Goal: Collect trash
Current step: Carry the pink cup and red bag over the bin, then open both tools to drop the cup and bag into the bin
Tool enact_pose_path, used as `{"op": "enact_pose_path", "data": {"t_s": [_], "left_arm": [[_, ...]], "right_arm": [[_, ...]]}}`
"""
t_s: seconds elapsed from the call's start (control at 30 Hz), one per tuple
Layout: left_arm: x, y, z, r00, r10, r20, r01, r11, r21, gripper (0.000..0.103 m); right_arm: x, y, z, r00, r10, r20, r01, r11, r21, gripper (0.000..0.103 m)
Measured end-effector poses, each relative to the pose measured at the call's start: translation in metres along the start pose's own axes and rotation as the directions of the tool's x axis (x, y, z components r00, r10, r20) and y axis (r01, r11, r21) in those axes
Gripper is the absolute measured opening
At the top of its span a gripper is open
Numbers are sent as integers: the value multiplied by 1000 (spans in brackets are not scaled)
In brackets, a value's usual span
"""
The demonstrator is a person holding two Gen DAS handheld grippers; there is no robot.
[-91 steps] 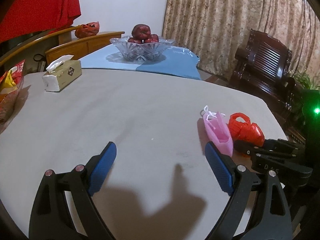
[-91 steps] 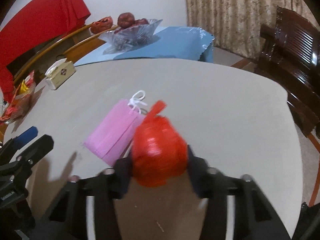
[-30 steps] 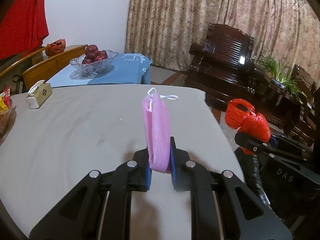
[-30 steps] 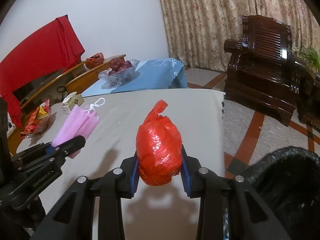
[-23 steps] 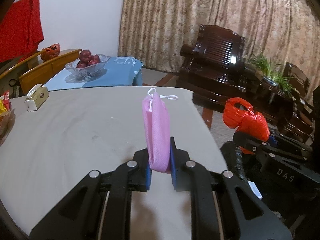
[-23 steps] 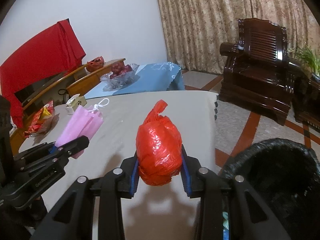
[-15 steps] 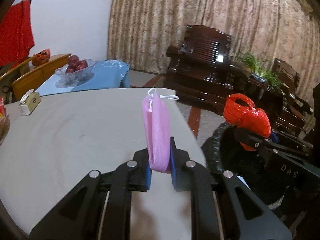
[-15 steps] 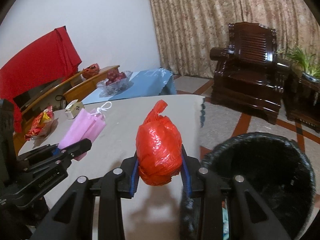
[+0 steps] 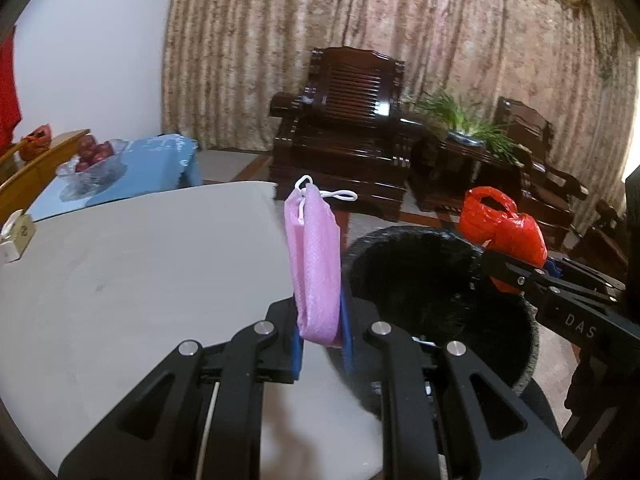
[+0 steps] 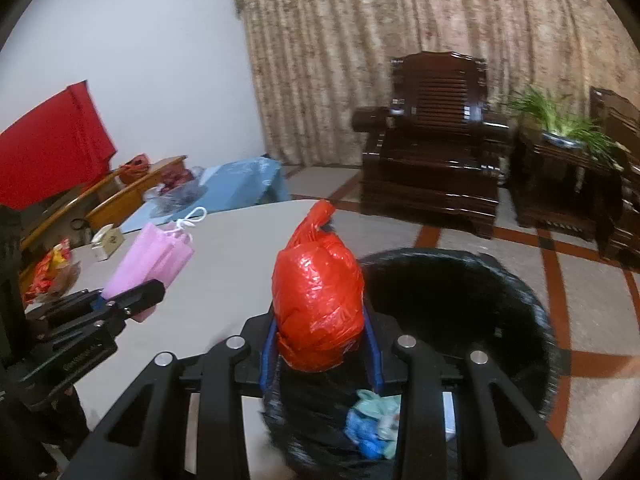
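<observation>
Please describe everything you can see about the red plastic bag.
The red plastic bag is a small, glossy, crinkled bundle of thin film, bunched full and tied at the top, where a twisted tail or loop sticks up. The right gripper is shut on its lower part, one blue pad on each side, and holds it upright in the air. It hangs over the near rim of the black-lined trash bin beside the table. Nothing else touches it.
</observation>
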State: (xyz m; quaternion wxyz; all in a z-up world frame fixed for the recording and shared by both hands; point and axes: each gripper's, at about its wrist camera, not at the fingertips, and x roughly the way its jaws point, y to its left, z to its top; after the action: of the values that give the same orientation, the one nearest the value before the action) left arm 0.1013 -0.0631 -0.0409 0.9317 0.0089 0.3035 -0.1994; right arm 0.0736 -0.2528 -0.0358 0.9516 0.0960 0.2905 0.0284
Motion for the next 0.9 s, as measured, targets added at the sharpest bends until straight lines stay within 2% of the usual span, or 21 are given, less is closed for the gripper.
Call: {"op": "enact_pose_path", "data": {"t_s": [0.33, 0.63, 0.9], "left_arm": [[37, -52, 4, 994, -102, -35, 104, 992, 68, 14], [85, -82, 2, 988, -127, -89, 136, 985, 109, 14], [121, -86, -2, 982, -121, -142, 137, 985, 109, 14]], "right_arm": [[-10, -57, -15, 993, -117, -10, 117, 992, 55, 35], [6, -90, -24, 986, -159, -58, 163, 984, 69, 35], [32, -102, -30, 982, -161, -97, 168, 983, 71, 35]]}}
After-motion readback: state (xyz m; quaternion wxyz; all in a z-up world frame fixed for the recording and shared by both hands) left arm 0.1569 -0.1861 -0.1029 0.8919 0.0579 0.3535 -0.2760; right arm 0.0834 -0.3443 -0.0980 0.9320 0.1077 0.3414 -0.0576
